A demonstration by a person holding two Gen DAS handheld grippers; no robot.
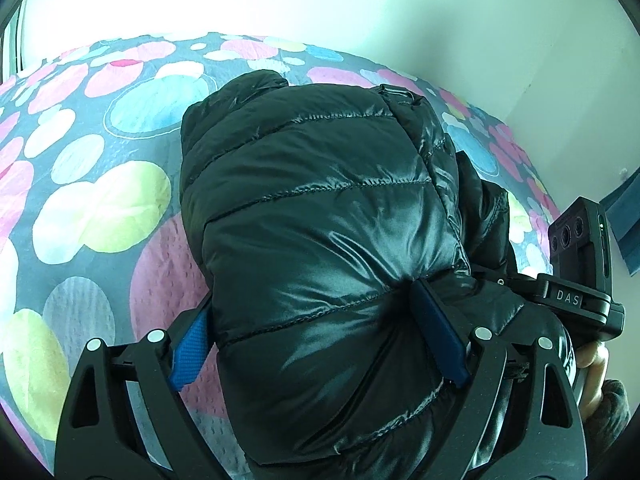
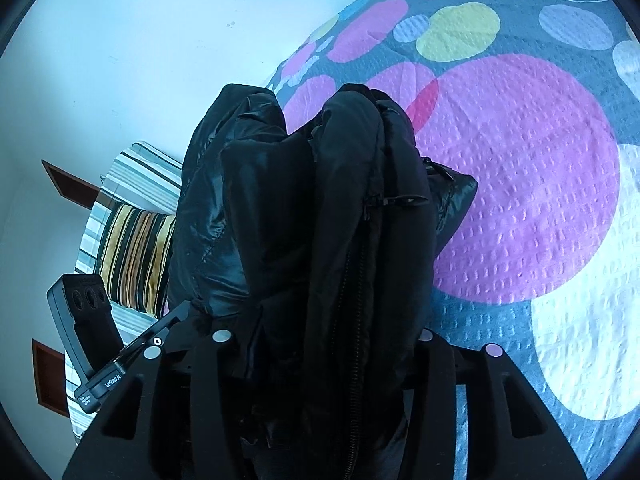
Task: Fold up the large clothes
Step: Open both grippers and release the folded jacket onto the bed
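A shiny black quilted puffer jacket (image 1: 320, 208) is bunched into a thick folded bundle above a bed. My left gripper (image 1: 316, 312) is shut on one side of the bundle; its blue pads (image 1: 438, 332) press into the padding. In the right wrist view the jacket (image 2: 320, 240) fills the middle, folded in layers with its zipper showing. My right gripper (image 2: 324, 340) is shut on this end of the bundle, and its fingertips are hidden in the fabric. The other gripper's body shows at the right edge of the left wrist view (image 1: 576, 280).
The bedspread (image 1: 100, 200) is grey with large pink, green and blue circles and also shows in the right wrist view (image 2: 540, 180). A white wall (image 1: 360, 8) stands behind the bed. A striped pillow (image 2: 136, 256) lies at the left beside the bed.
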